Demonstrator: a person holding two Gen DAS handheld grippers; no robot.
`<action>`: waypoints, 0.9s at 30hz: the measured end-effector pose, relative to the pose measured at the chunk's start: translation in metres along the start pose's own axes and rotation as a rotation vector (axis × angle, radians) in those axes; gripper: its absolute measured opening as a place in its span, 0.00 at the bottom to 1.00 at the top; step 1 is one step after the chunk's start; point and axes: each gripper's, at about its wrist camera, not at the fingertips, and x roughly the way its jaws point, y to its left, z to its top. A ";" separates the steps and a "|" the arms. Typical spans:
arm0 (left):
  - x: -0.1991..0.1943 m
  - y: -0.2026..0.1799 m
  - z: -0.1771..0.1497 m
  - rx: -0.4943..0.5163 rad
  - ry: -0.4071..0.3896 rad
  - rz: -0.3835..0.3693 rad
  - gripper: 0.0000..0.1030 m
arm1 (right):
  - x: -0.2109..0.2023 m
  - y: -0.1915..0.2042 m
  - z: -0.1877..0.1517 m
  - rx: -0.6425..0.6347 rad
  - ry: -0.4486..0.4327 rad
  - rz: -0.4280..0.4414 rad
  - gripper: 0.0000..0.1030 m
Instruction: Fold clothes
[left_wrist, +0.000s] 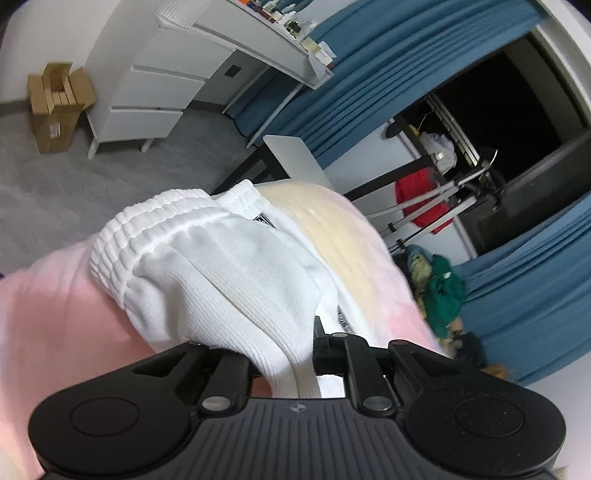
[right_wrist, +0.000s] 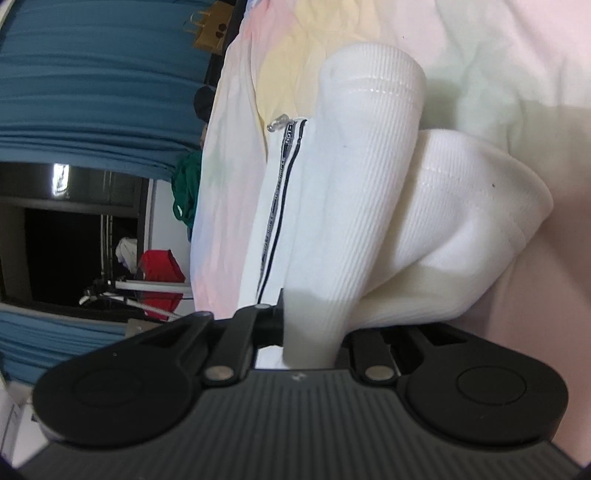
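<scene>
Left wrist view first: the left gripper (left_wrist: 284, 354) is clamped on a gathered bunch of the white trousers (left_wrist: 207, 266), a ribbed knit garment whose elastic waistband (left_wrist: 147, 229) is bunched towards the near-left part of the bed (left_wrist: 48, 314). That bed, under a pastel pink-and-yellow cover, carries the whole garment. Beyond its far edge are a white chest of drawers (left_wrist: 147, 88) and a cardboard box (left_wrist: 55, 107) on the grey floor, then blue curtains (left_wrist: 369, 66), and a heap of green clothing (left_wrist: 443, 295) off the bed's right edge.

Right wrist view: the right gripper (right_wrist: 314, 332) is likewise closed on a thick fold of the same white trousers (right_wrist: 369, 184). A side stripe (right_wrist: 277, 206) with dark piping runs along the left of the cloth here, and the leg ends stand up in two rounded humps above the cover.

Risks, as I judge them: both grips take in several layers, so a pull could let an inner layer slip free and leave the fold crooked. The knit looks thick and springy, so a crease may open again once released. If the two grippers travel unevenly, the waistband could twist and the stripe skew. The soft cover may also drag along with the cloth, and a clear-tipped drawcord end (right_wrist: 277, 123) could snag.
</scene>
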 end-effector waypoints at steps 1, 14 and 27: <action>0.001 -0.001 -0.001 0.008 0.001 0.008 0.13 | -0.002 -0.003 0.000 0.004 0.002 -0.006 0.17; -0.010 -0.033 -0.018 0.166 0.026 0.131 0.46 | 0.005 -0.028 0.008 0.119 -0.019 0.008 0.24; -0.049 -0.113 -0.079 0.538 -0.055 0.151 0.78 | -0.008 -0.028 0.019 0.094 -0.164 0.044 0.27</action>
